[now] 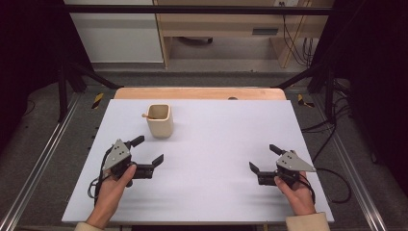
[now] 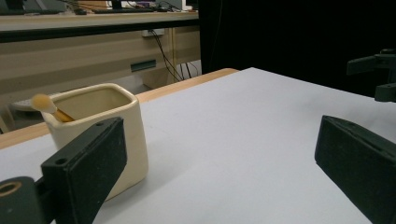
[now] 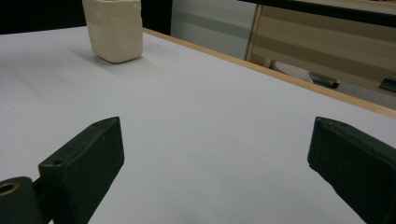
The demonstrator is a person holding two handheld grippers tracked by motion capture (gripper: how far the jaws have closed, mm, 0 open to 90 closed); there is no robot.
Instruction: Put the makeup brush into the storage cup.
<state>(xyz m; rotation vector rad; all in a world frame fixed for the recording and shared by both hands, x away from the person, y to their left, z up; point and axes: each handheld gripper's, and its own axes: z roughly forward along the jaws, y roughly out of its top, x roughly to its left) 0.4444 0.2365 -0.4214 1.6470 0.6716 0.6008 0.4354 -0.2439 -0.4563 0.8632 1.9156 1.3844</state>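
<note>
Cup (image 1: pixel 160 120): cream, square-mouthed, upright on the white table (image 1: pixel 216 192), far left of centre; likely the item to be handled.
Stick (image 2: pixel 49 106): round-tipped, leaning in the cup's corner, rim propping it.
Left gripper (image 1: pixel 148 150): near the cup, not touching; jaws wide apart, empty, seemingly ready to approach.
Right gripper (image 1: pixel 264 158): well apart from the cup, jaws spread, empty, resting low, apparently idle.

Upright cream cup (image 1: pixel 160 120) holding stick (image 1: pixel 146 115)
</note>
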